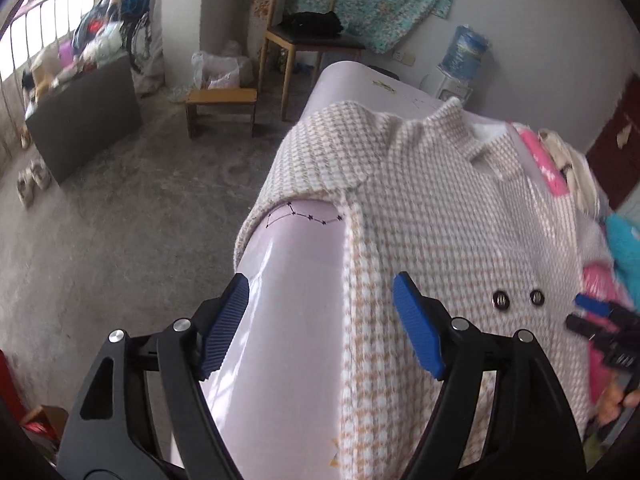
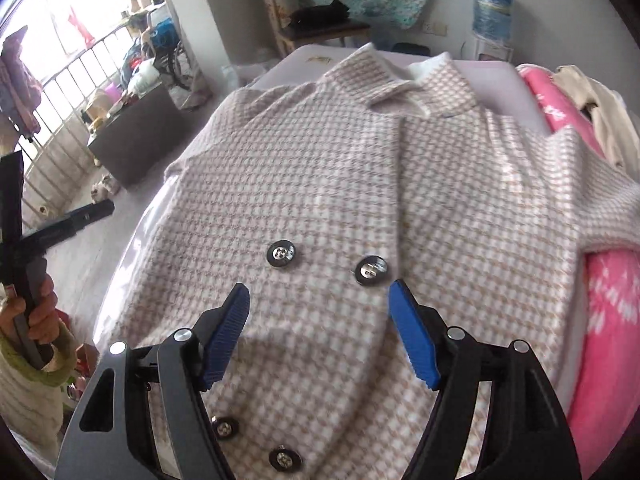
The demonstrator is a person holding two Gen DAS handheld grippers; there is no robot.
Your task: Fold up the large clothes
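Plainly spread front-up on the pale lilac surface [image 1: 296, 344]: a houndstooth coat [image 2: 360, 184] in beige and white, woolly in texture, filling the centre of the right wrist view. Notched collar [image 2: 416, 88] toward the top of the frame, lapels turned flat. Double-breasted, with dark shiny buttons [image 2: 281, 253] in pairs, one pair mid-frame, another at lower centre. Left sleeve [image 1: 332, 152] folded across toward the edge of the surface, upper centre of the left wrist view, just above a printed constellation line [image 1: 304, 216]. Side edge of the coat running down the middle of that view, bare surface to its left. Left tool [image 1: 320, 328] with blue pads wide apart, nothing between them, straddling that edge from above. Right tool [image 2: 318, 332] likewise spread, empty, hovering over the coat's front just below the upper buttons. Pink patterned fabric [image 2: 608, 312] bunched along the right side, beside the coat.
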